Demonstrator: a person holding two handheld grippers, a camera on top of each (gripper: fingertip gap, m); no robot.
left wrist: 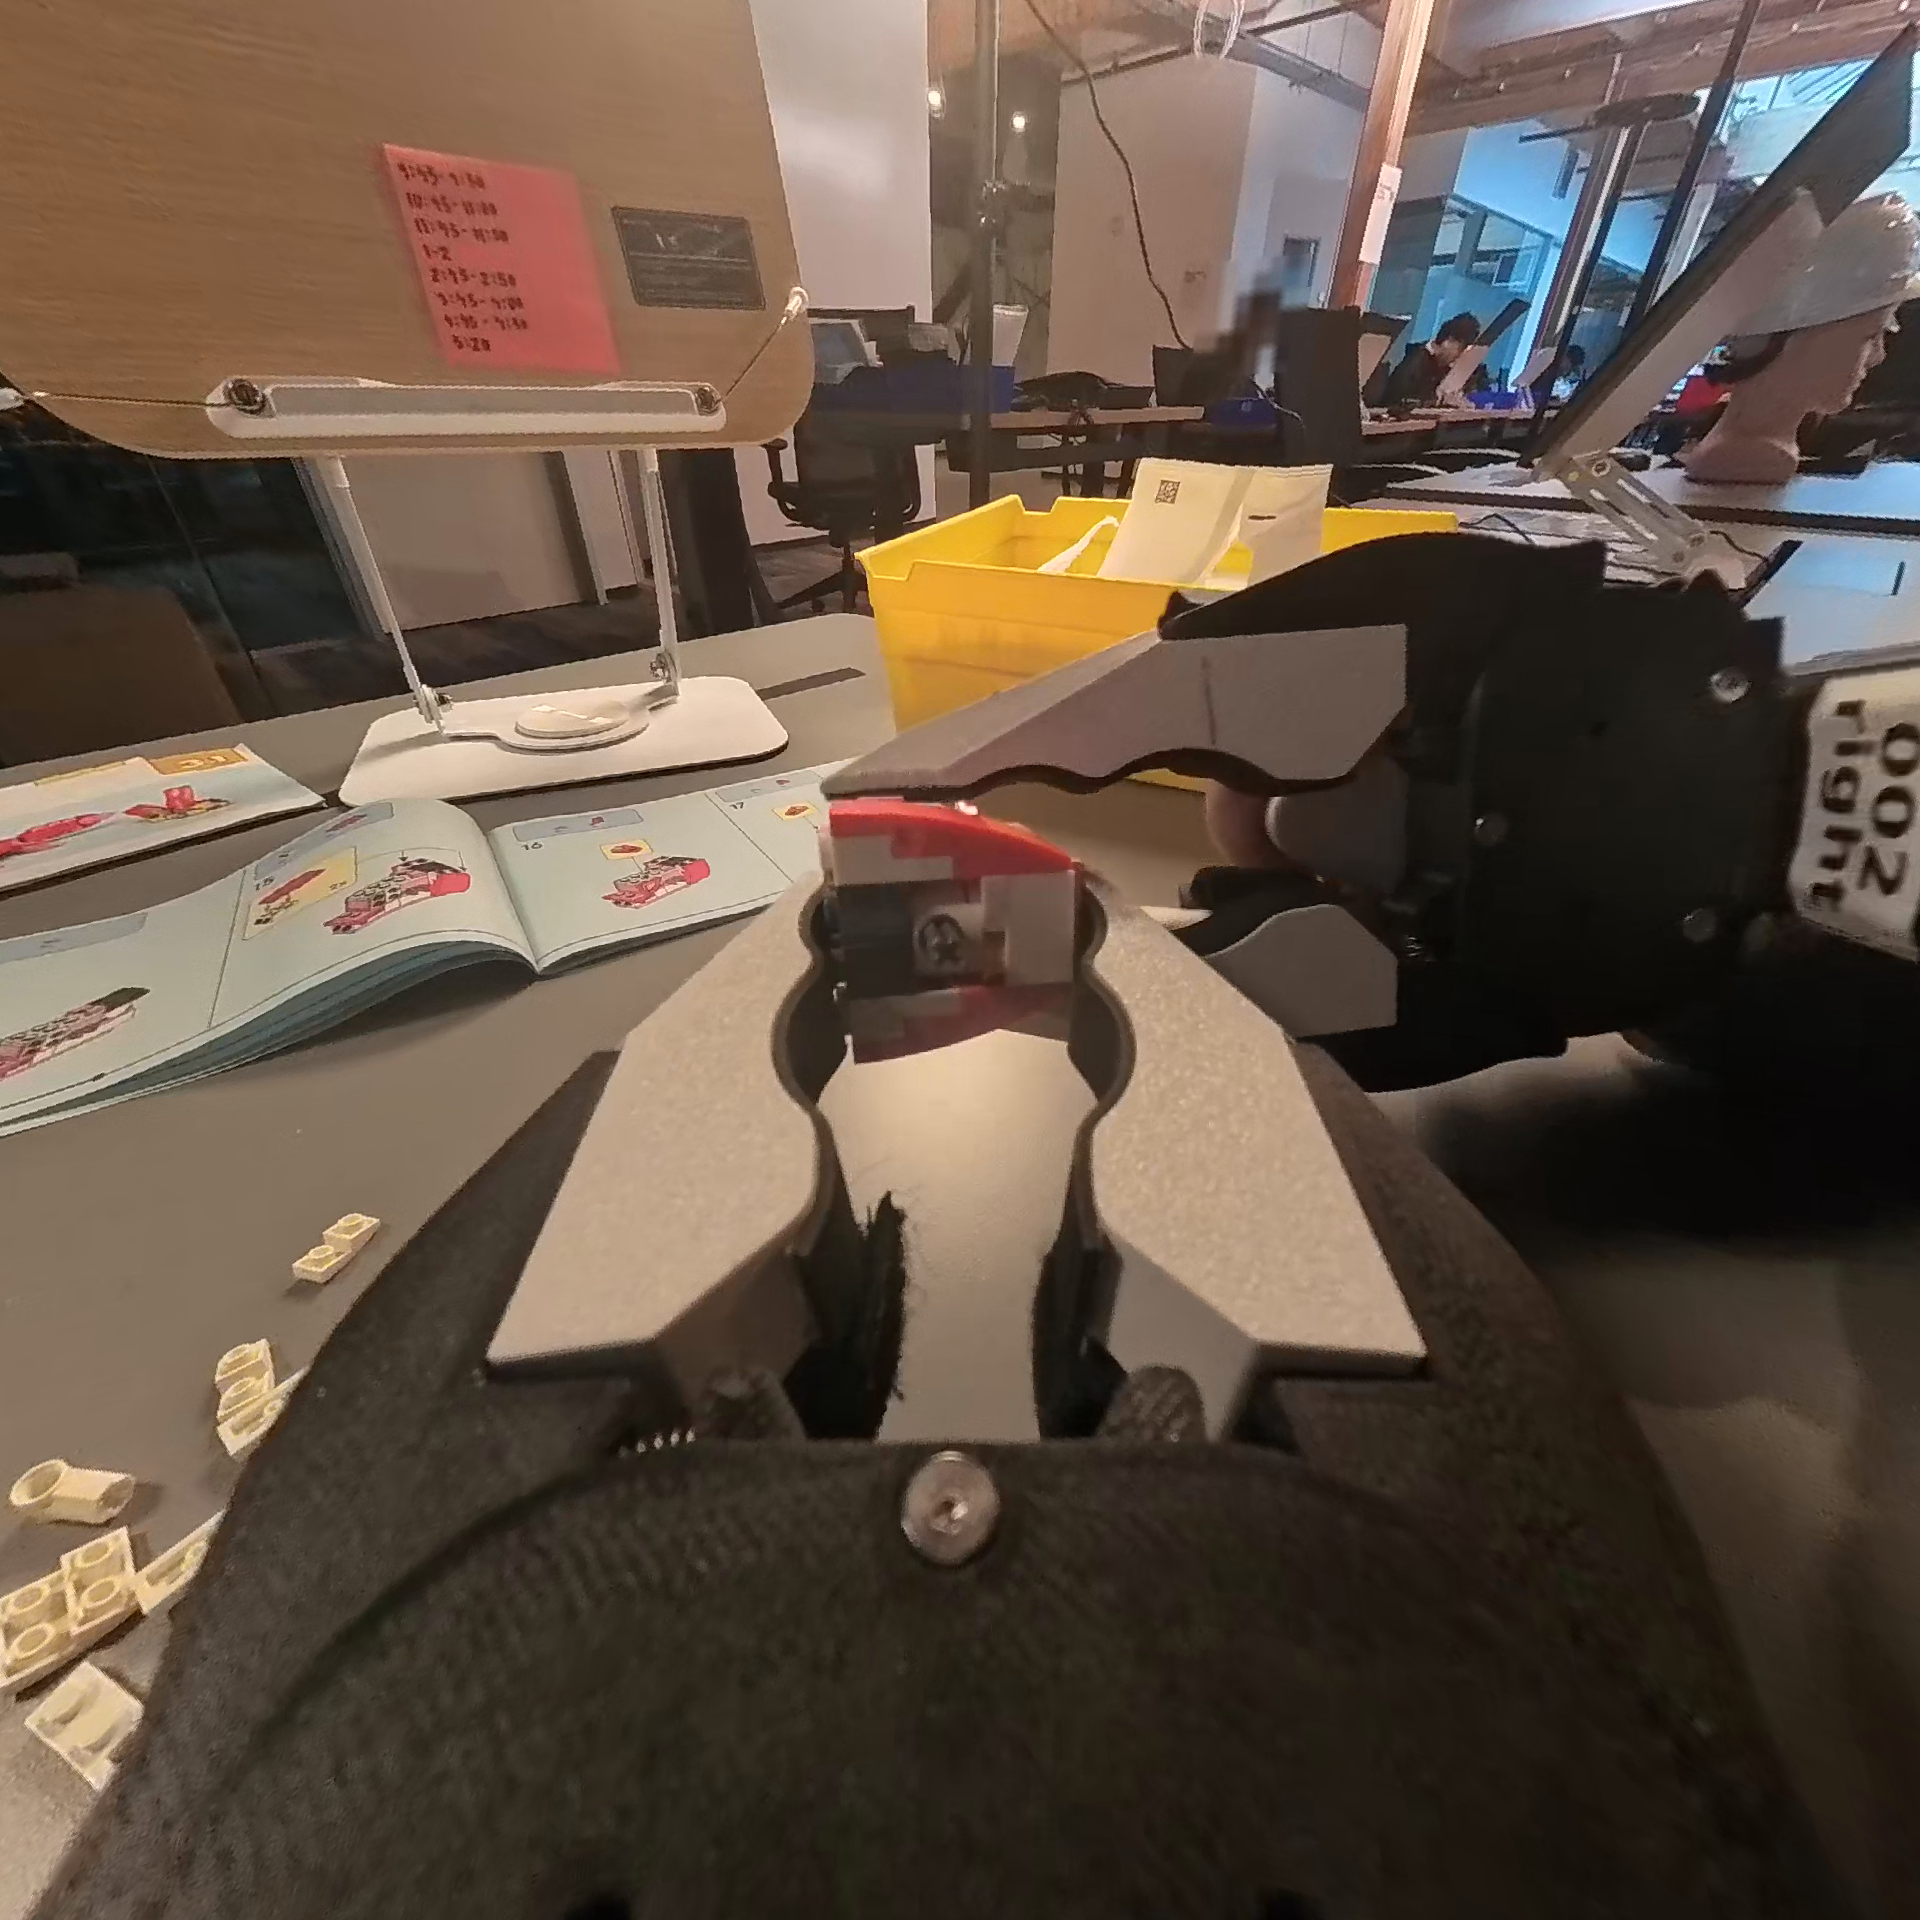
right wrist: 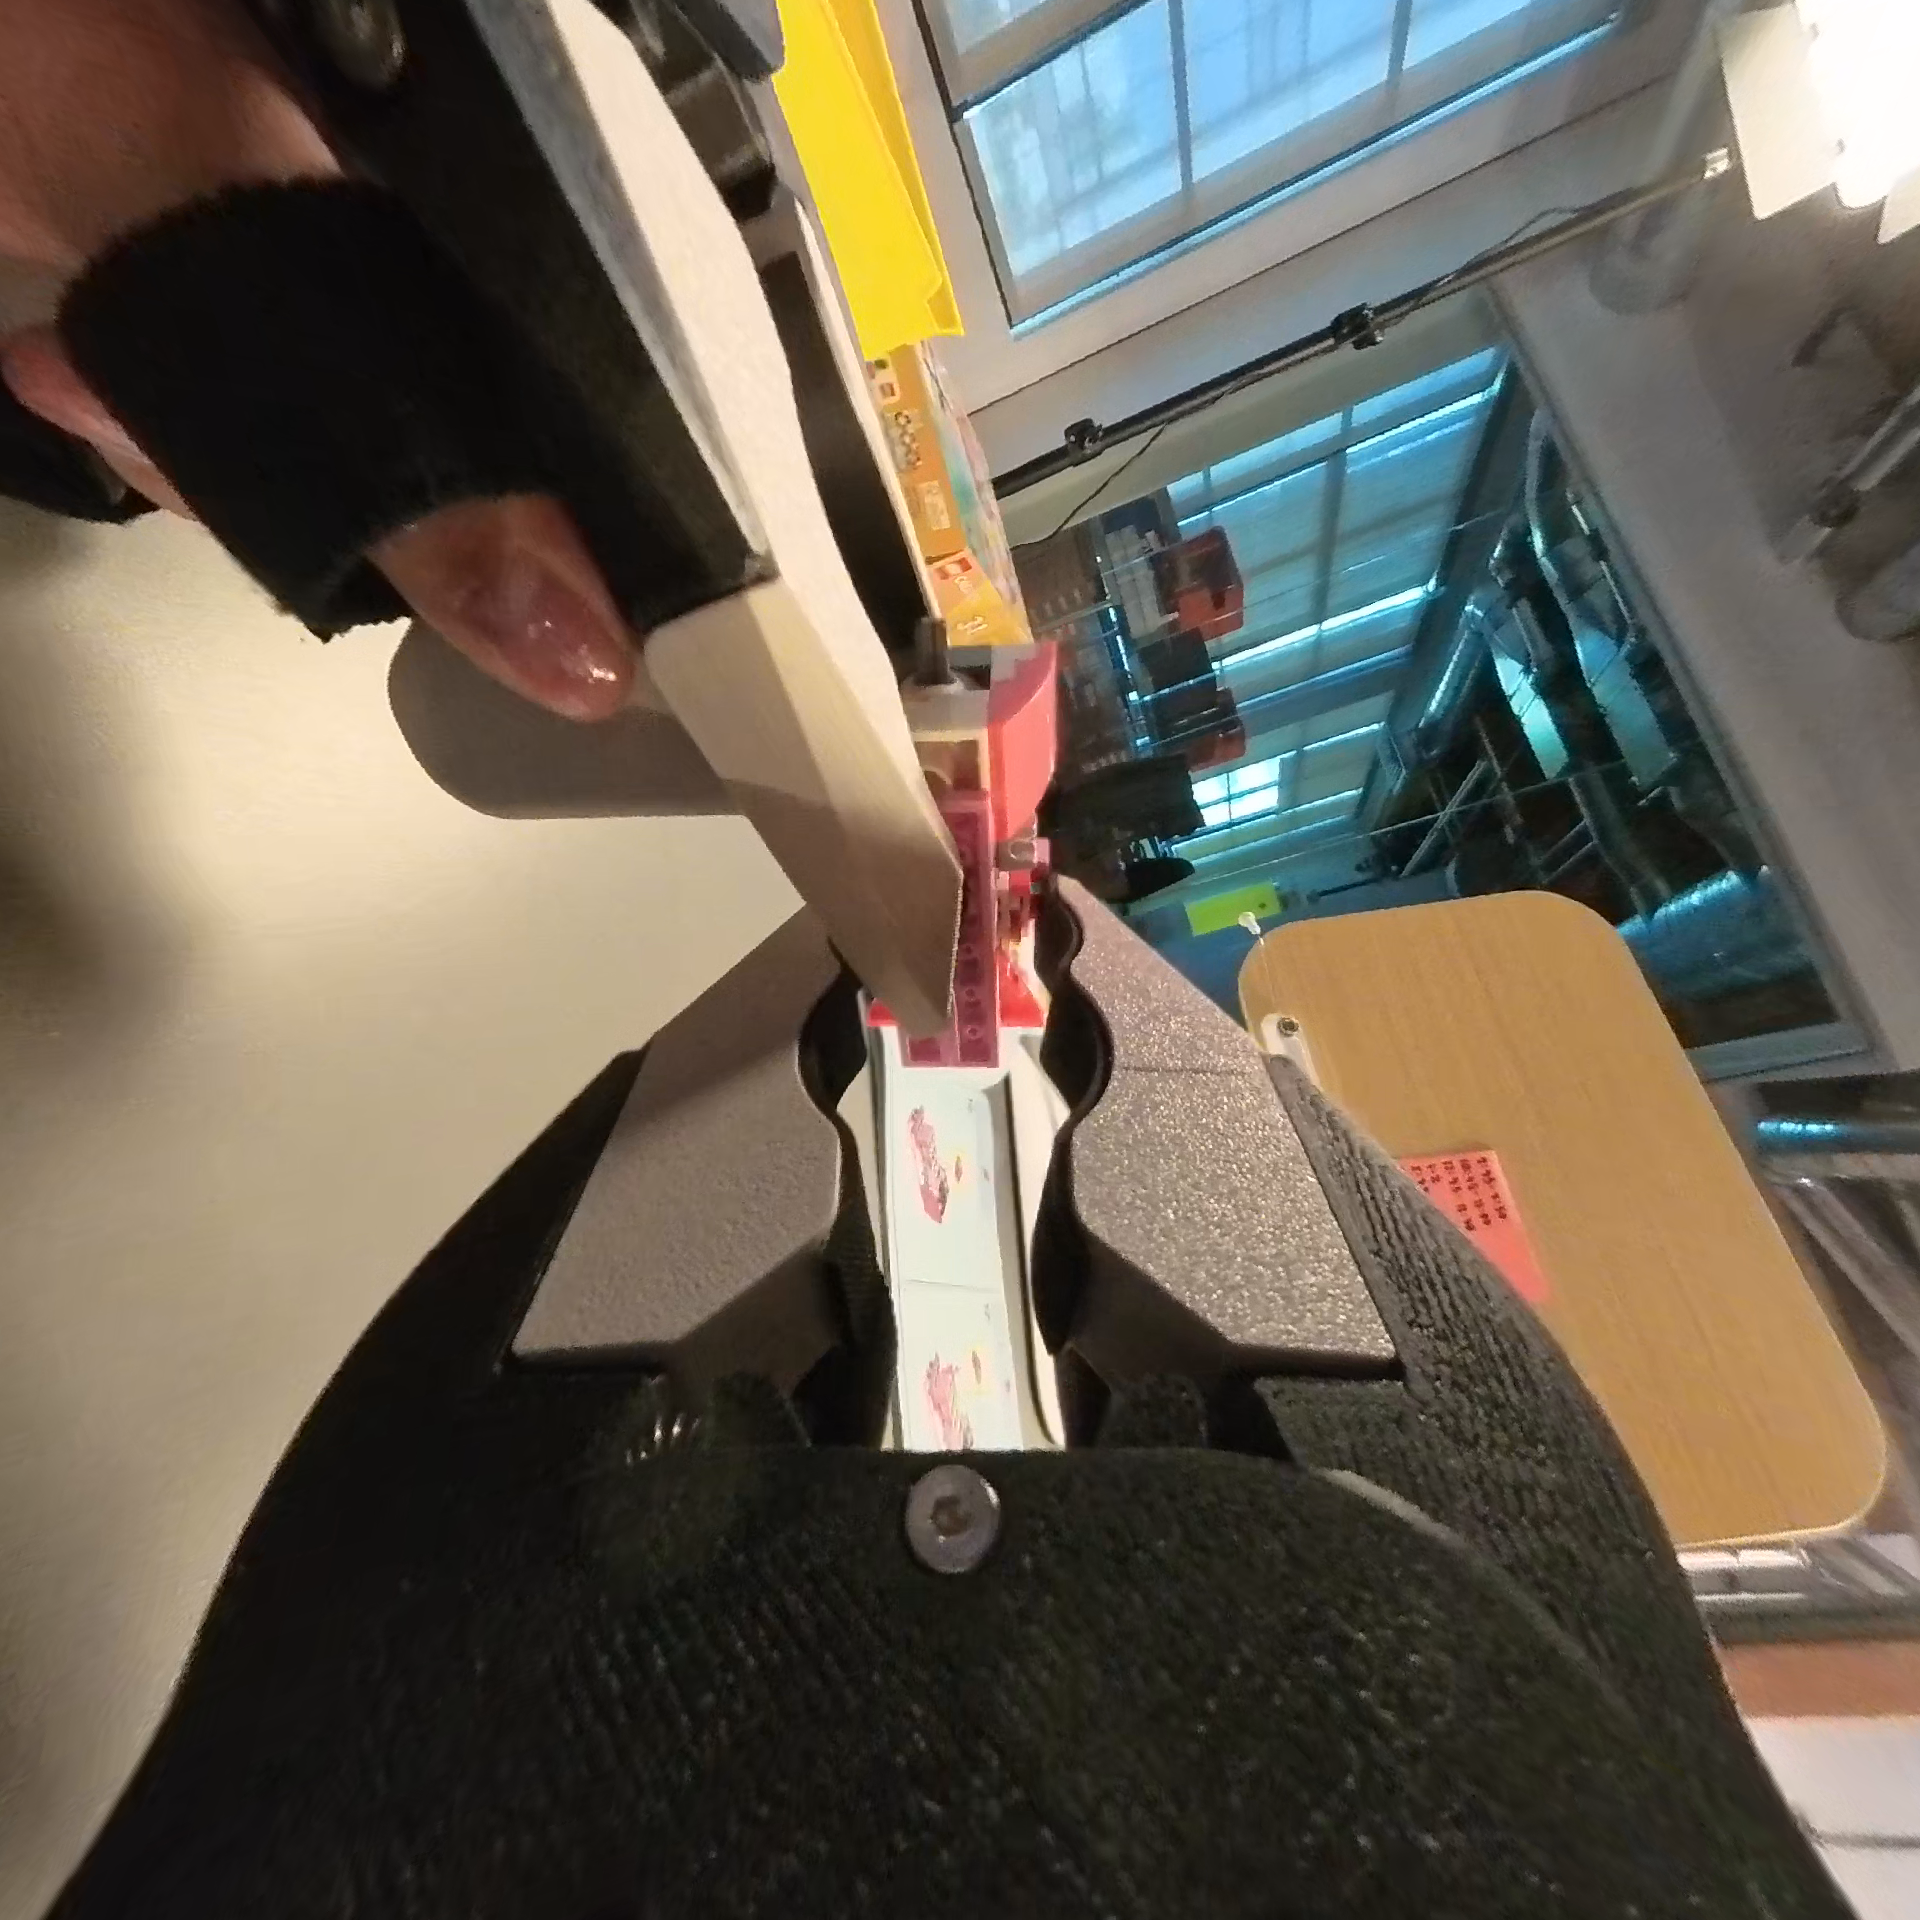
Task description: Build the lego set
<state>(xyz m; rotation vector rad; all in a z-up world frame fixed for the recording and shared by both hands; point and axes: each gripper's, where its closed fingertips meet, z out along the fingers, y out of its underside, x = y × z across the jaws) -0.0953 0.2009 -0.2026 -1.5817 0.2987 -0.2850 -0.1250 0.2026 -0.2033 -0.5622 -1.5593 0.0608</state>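
Observation:
A small red, white and grey brick model (left wrist: 935, 862) is held above the grey table (left wrist: 312, 1143). My left gripper (left wrist: 951, 935) is shut on it, one fingertip pressing each side. The right gripper comes in from the right, turned on its side. Its upper finger (left wrist: 1091, 717) lies on the model's red curved top, and its lower finger (left wrist: 1309, 966) reaches in underneath. In the right wrist view the model (right wrist: 1023, 727) sits between the tips of my right gripper (right wrist: 948, 925). The left gripper's finger (right wrist: 831, 790) crosses in front there and hides one tip.
An open instruction booklet (left wrist: 416, 914) and a leaflet (left wrist: 125, 810) lie at the left. Behind them is a wooden book stand (left wrist: 416, 260) with a pink note, on a white base (left wrist: 561, 727). A yellow bin (left wrist: 997, 634) stands behind. Several cream bricks (left wrist: 83, 1600) lie at the lower left.

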